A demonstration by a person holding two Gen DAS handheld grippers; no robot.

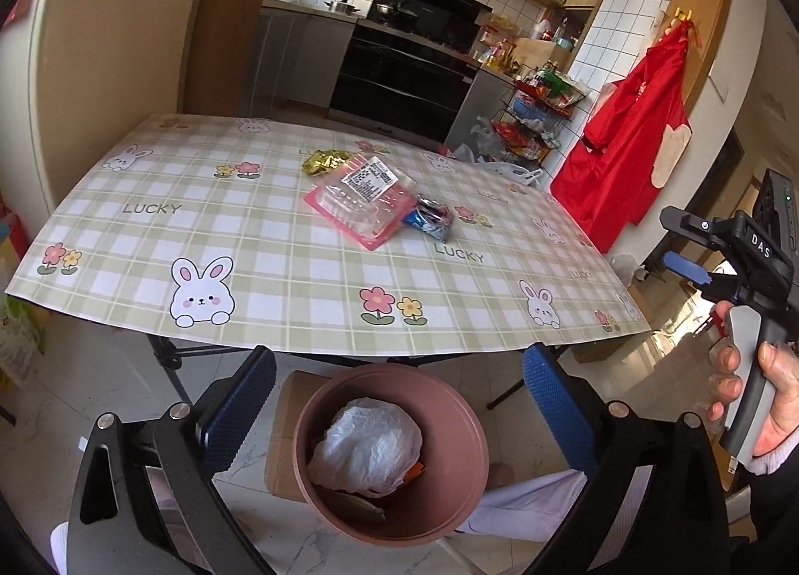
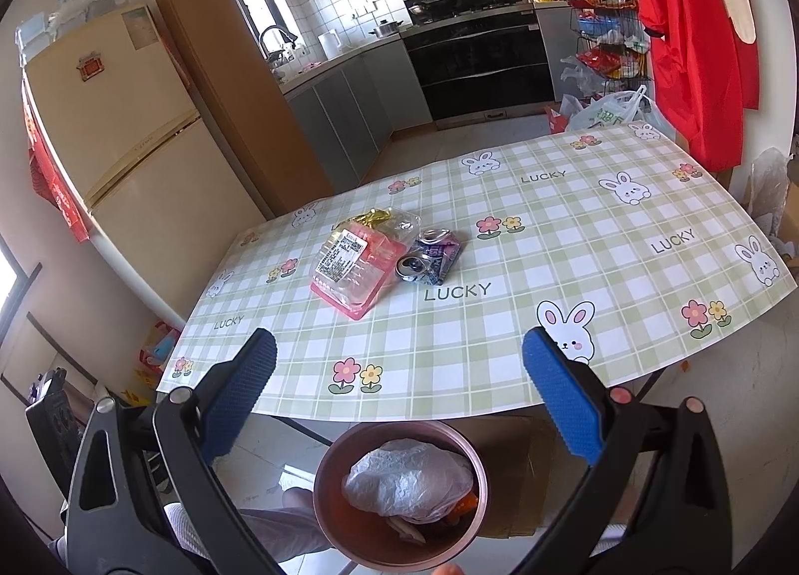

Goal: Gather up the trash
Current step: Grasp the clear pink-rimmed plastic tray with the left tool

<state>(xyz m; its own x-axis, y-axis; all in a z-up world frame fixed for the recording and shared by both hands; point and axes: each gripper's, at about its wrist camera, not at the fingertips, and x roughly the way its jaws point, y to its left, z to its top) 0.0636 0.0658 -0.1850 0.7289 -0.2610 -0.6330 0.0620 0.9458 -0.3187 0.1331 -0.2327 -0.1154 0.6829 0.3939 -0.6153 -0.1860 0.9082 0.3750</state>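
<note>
A pink plastic tray with a clear labelled wrapper (image 1: 362, 205) (image 2: 352, 270) lies mid-table. A crushed blue can (image 1: 429, 218) (image 2: 429, 258) touches its right side. A gold foil wrapper (image 1: 324, 159) (image 2: 369, 216) lies just behind it. A brown trash bin (image 1: 389, 455) (image 2: 399, 490) stands on the floor below the near table edge, holding a crumpled white plastic bag (image 1: 367, 445) (image 2: 414, 480). My left gripper (image 1: 399, 405) is open and empty above the bin. My right gripper (image 2: 399, 385) is open and empty above the bin; it also shows at the right of the left wrist view (image 1: 699, 250).
The table (image 1: 150, 235) (image 2: 599, 265) has a green checked bunny cloth. A cardboard sheet (image 1: 284, 430) lies under the bin. A fridge (image 2: 125, 150) stands left, a red apron (image 1: 629, 136) hangs right, and a wire rack (image 1: 539, 121) stands behind the table.
</note>
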